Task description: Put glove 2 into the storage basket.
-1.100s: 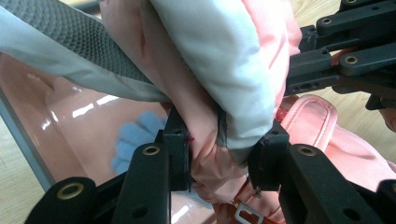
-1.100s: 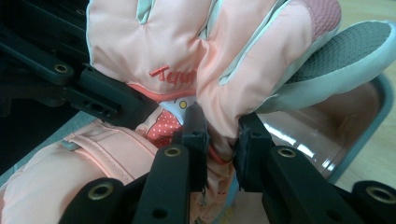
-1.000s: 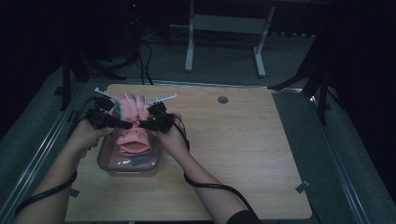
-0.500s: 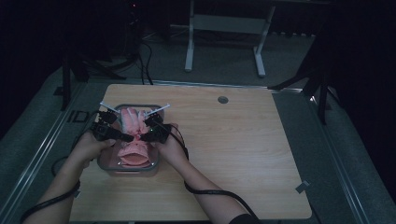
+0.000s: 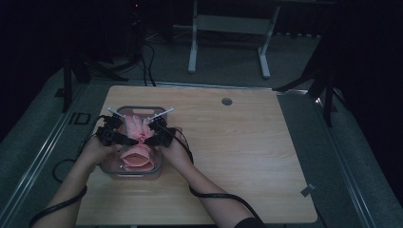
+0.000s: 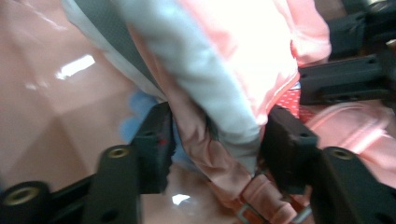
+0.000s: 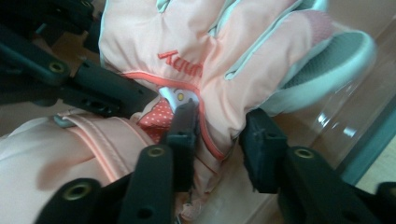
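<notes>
A pink padded glove [image 5: 137, 127] with grey trim and red lettering lies in a clear plastic container [image 5: 135, 173] at the table's left. My left gripper [image 5: 129, 141] and right gripper [image 5: 145, 141] meet over its wrist part from either side. Both pairs of jaws have just been opening. In the left gripper view the glove's [image 6: 224, 70] grey-edged side sits between my left gripper's [image 6: 222, 149] spread jaws. In the right gripper view the glove [image 7: 187, 42] lies loosely between my right gripper's [image 7: 222, 140] jaws, beside a pink cuff [image 7: 46, 149].
The wooden table [image 5: 247, 156] has free room to the right of the container. A round grommet [image 5: 226, 101] sits near its far edge. A cable [image 5: 223, 195] trails from the right forearm. Dark floor and a white desk frame [image 5: 228, 28] lie beyond.
Both hands have come down with the glove into the container. The fingers of the glove now rest low inside it. Both pairs of jaws stand wider than before.
</notes>
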`<action>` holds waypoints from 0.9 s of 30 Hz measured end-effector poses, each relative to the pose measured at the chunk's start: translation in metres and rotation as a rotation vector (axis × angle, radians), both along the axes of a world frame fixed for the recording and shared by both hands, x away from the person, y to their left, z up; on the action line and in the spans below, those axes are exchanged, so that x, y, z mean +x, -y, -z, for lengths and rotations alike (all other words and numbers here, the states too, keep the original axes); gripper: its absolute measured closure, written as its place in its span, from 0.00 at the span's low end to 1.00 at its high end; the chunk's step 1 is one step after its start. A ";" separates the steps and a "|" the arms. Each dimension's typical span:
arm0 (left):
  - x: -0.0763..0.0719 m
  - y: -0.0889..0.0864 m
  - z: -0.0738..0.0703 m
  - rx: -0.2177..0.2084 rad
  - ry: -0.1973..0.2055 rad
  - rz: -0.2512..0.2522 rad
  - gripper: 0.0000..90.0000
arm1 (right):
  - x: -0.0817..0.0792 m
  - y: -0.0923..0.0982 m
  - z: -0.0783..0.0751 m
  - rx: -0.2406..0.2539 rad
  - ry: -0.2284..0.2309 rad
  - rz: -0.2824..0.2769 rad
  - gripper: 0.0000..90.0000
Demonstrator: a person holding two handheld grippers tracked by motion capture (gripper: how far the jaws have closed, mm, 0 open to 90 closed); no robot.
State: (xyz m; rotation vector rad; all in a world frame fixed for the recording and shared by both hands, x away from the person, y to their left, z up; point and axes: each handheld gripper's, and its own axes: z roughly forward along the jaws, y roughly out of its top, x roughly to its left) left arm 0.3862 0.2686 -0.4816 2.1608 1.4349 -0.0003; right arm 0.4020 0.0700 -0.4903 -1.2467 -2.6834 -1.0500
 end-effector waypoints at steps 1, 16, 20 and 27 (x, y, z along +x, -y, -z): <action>0.000 0.001 -0.001 0.015 0.008 -0.002 0.48 | 0.001 0.000 -0.001 -0.002 0.009 0.001 0.66; -0.003 0.008 -0.011 -0.010 0.162 -0.087 0.20 | 0.007 0.031 -0.023 0.156 0.072 -0.058 0.28; -0.008 0.007 -0.020 -0.038 0.226 -0.095 0.15 | 0.008 0.038 -0.024 0.178 0.083 -0.076 0.23; -0.026 0.011 -0.042 -0.124 0.337 -0.090 0.11 | 0.007 0.049 -0.030 0.195 0.087 -0.091 0.23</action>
